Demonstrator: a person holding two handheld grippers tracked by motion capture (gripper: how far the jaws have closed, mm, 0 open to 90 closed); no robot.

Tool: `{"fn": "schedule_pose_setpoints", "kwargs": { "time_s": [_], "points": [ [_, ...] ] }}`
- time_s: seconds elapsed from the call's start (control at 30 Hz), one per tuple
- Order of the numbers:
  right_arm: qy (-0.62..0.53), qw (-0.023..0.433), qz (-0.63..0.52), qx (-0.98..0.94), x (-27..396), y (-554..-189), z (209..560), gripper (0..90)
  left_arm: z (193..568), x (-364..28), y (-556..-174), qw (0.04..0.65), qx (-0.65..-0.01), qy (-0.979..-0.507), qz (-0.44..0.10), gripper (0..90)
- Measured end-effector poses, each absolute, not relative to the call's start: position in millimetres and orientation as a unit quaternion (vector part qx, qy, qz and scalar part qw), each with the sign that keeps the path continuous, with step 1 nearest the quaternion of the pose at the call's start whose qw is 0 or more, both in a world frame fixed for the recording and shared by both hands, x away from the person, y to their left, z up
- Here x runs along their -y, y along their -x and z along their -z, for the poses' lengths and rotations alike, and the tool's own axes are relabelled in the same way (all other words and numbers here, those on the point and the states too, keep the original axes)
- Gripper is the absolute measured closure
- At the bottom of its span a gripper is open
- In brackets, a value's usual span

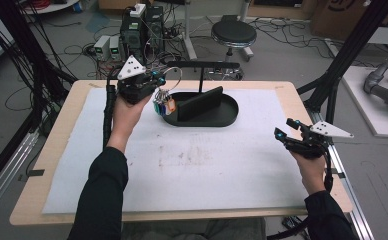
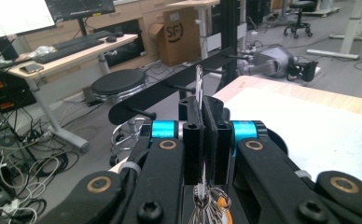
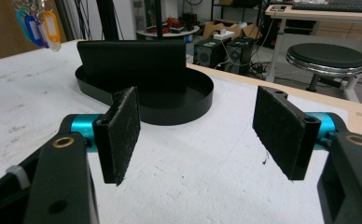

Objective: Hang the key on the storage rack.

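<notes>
Holding a metal key ring (image 1: pixel 171 77) with coloured plastic tags (image 1: pixel 164 105), left gripper (image 1: pixel 155 80) fingers clamp shut beside an oval black tray (image 1: pixel 229 112) containing an upright slab (image 1: pixel 200 104); right gripper (image 1: pixel 283 128) fingers spread wide, empty

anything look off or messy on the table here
Nothing looks spilled or broken. The white mat has faint brownish smudges near its middle, which look like wear. The black tray sits upright at the far side. The left gripper is shut on a key ring with coloured tags hanging beside the tray.
</notes>
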State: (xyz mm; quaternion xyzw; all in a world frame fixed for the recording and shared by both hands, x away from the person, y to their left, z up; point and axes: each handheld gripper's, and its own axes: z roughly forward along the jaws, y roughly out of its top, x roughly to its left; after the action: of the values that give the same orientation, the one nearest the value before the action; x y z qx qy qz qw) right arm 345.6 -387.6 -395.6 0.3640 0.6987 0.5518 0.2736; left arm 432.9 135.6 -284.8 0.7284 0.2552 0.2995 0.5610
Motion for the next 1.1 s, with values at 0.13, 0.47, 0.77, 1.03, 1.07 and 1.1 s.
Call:
{"fn": "schedule_pose_setpoints", "kwargs": {
  "time_s": [0.13,0.47,0.77,1.03,1.07,1.1],
  "points": [
    [-0.363,0.274,-0.552,-0.699,387.4,-345.7,395.7,32.4,289.4,-135.2,-442.0,0.556,-0.264,-0.728,-0.304,86.7],
    [-0.362,0.272,-0.552,-0.700,386.8,-346.5,396.2,32.4,300.5,-133.4,-461.0,0.539,-0.279,-0.730,-0.314,86.7],
    [-0.363,0.271,-0.552,-0.700,387.0,-346.2,396.0,32.4,309.0,-127.0,-473.9,0.539,-0.291,-0.726,-0.313,86.7],
    [-0.363,0.271,-0.552,-0.700,386.9,-346.8,396.3,32.3,317.1,-123.3,-482.1,0.532,-0.300,-0.729,-0.308,86.7],
    [-0.363,0.271,-0.552,-0.700,386.9,-346.8,396.3,32.3,317.1,-123.3,-482.1,0.532,-0.300,-0.729,-0.308,86.7],
    [-0.363,0.271,-0.552,-0.700,387.0,-346.7,396.3,32.4,318.1,-122.8,-482.7,0.534,-0.302,-0.728,-0.306,86.7]
  ]
}}
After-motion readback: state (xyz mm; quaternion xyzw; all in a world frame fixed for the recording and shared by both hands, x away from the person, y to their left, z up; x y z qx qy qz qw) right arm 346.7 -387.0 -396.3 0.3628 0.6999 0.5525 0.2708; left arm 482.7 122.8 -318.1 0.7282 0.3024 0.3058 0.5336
